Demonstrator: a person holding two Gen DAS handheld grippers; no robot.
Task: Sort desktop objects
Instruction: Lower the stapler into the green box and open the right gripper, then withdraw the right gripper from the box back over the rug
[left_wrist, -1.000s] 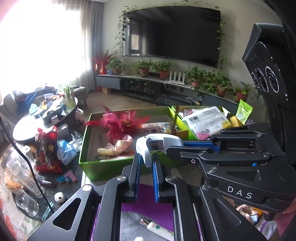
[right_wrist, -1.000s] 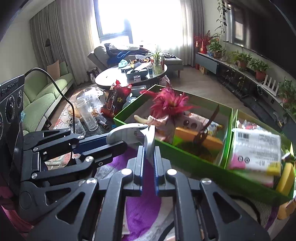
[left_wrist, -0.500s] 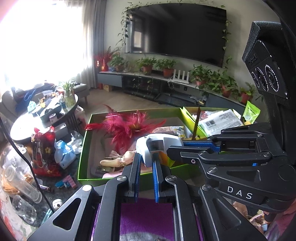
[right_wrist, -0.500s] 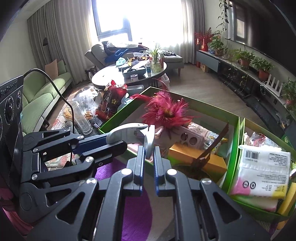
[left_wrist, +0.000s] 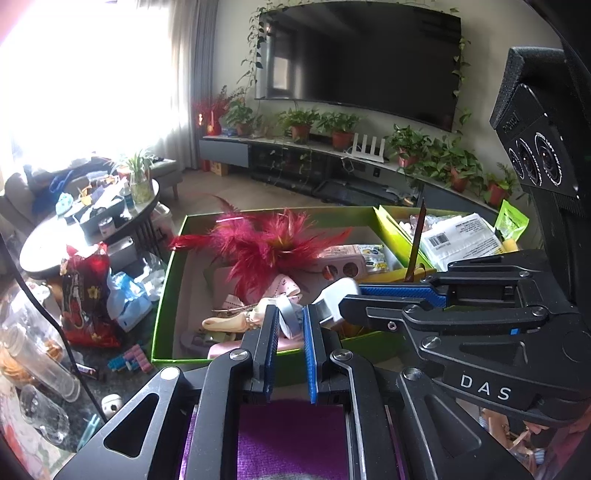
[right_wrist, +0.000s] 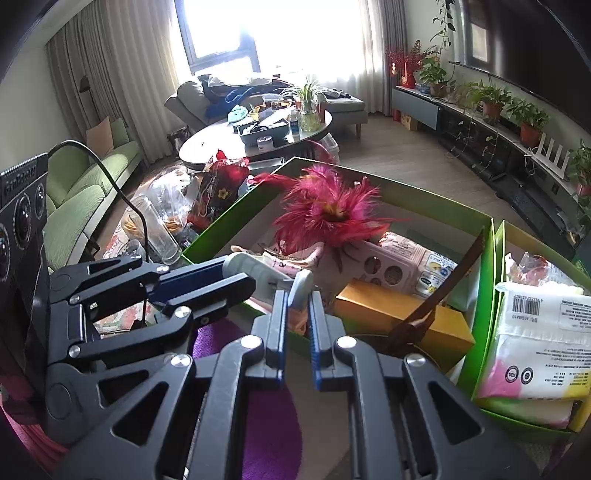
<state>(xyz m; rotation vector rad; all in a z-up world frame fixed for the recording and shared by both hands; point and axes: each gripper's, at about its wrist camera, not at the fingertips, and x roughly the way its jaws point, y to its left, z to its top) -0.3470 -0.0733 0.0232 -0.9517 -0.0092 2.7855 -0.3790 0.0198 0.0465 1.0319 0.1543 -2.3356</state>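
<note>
Box (left_wrist: 162, 306), green and open-topped, lies just ahead of and below both tools, and I have the white angled part (left_wrist: 337, 295) over its near wall. The part's long axis runs crosswise from tool to tool. The left gripper (left_wrist: 290, 318) is clamped on one end, while the right gripper (right_wrist: 298, 300) has the other end between its jaws, which are opening. I judge that the drop now depends on the left hand.

A pale grey-white plastic piece (right_wrist: 295, 291) stands between the fingers of my right claw (right_wrist: 297, 317), its other end (left_wrist: 334, 301) just right of my left claw (left_wrist: 290, 325), above the green box (left_wrist: 162, 295).
</note>
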